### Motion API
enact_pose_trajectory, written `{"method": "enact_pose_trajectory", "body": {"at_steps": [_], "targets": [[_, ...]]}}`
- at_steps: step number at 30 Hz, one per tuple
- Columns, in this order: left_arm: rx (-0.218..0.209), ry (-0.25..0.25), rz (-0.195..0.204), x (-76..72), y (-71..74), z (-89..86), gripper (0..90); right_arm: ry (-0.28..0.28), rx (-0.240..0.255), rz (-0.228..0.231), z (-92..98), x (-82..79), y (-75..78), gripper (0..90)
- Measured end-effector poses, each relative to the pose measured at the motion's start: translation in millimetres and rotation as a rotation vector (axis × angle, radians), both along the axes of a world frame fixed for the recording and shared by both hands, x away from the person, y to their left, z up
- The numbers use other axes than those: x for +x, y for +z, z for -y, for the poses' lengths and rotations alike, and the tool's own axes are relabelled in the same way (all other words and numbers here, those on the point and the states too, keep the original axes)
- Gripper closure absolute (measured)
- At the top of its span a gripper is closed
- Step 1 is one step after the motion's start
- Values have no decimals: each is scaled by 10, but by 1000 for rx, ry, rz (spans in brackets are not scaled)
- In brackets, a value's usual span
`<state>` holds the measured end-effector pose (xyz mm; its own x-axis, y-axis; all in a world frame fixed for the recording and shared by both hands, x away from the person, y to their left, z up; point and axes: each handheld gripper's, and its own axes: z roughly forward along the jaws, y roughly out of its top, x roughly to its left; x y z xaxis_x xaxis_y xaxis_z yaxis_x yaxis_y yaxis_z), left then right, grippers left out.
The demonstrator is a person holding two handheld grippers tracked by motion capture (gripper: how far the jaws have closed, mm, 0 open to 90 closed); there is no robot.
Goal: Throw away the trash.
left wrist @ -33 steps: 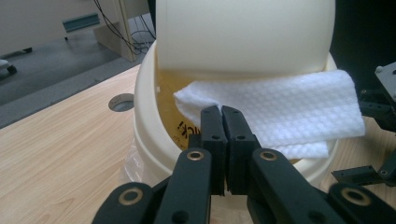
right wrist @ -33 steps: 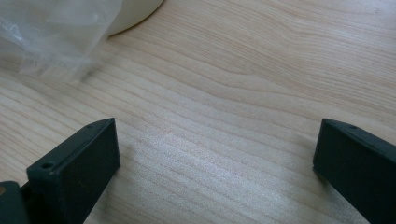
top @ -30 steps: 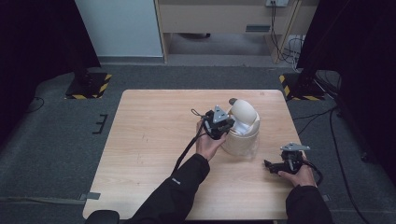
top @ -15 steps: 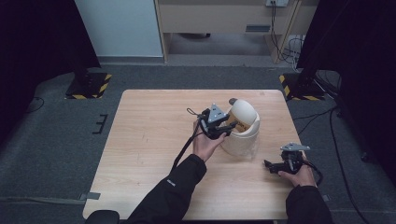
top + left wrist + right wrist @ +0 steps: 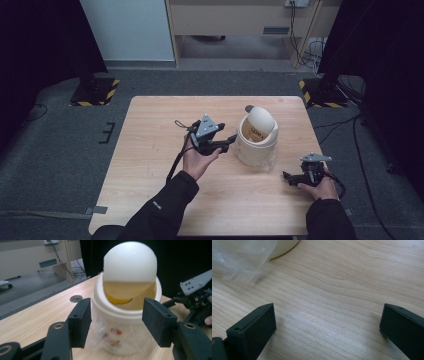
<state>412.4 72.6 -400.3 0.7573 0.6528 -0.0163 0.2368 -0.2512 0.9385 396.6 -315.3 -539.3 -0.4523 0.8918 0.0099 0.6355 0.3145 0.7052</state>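
A light wooden table [image 5: 150, 165] carries a white swing-lid bin [image 5: 256, 137] with a clear plastic liner [image 5: 242, 257], just ahead of the left gripper [image 5: 231, 140] and forward-left of the right gripper [image 5: 287, 177], which rests on the tabletop.

The left gripper [image 5: 227, 142] hovers just beside the white bin [image 5: 256, 136]; the right gripper [image 5: 290, 176] rests on the table [image 5: 150, 130].

The black two-jaw left gripper [image 5: 227, 143], held palm-up in the left hand [image 5: 198, 161], points at the white domed bin [image 5: 256, 136], jaws spread wide. Right of the bin, the right gripper [image 5: 287, 176] rests low, apparently open too.
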Motion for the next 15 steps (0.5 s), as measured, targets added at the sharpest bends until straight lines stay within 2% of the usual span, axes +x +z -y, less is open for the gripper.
{"method": "enact_pose_trajectory", "body": {"at_steps": [7, 10, 15], "targets": [[32, 17, -33, -151, -171, -306, 319, 0, 0, 0, 0, 0, 0, 7], [54, 26, -55, -251, -299, -482, 290, 0, 0, 0, 0, 0, 0, 7], [59, 33, -86, -341, -424, -627, 264, 0, 0, 0, 0, 0, 0, 7]]}}
